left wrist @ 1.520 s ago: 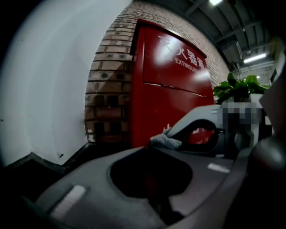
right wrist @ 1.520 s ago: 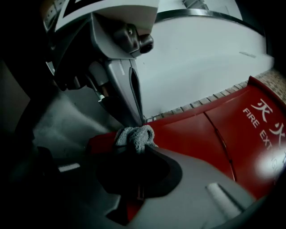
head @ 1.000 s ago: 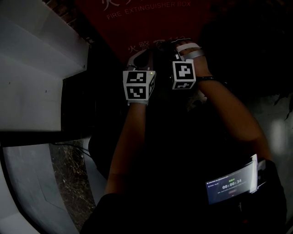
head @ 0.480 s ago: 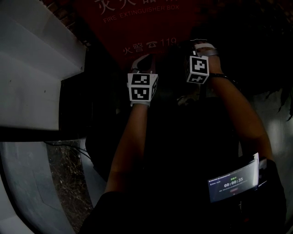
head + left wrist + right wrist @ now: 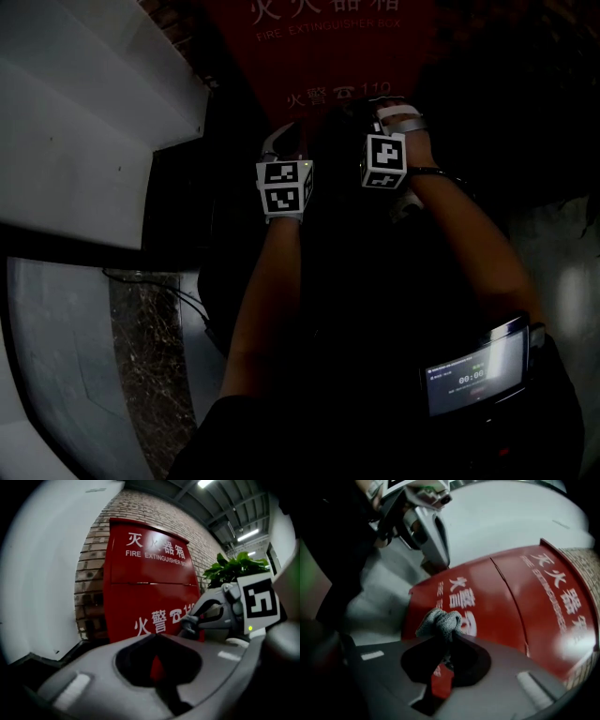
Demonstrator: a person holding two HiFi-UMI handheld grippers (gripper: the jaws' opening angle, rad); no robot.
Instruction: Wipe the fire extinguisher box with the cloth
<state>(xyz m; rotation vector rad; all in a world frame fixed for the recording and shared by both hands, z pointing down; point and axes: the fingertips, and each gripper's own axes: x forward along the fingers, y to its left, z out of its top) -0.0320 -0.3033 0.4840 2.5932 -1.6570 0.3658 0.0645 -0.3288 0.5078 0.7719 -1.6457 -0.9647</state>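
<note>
The red fire extinguisher box (image 5: 319,56) with white lettering stands against a brick wall, and it fills the left gripper view (image 5: 150,592) and the right gripper view (image 5: 511,602). My right gripper (image 5: 446,632) is shut on a bunched grey cloth (image 5: 439,623), which is held against the box's lower front by the white characters. In the head view the right gripper (image 5: 380,111) sits just under the "119" print. My left gripper (image 5: 157,637) is shut with nothing in it, a little short of the box; in the head view the left gripper (image 5: 284,141) is left of the right one.
A white wall panel (image 5: 84,141) runs along the left, with a marble floor strip (image 5: 141,356) below it. A green potted plant (image 5: 232,569) stands to the right of the box. A small screen (image 5: 469,370) sits on the person's right forearm.
The right gripper with the cloth swung right and up across the box front, then came back left and down. The left gripper stayed near the same spot.
</note>
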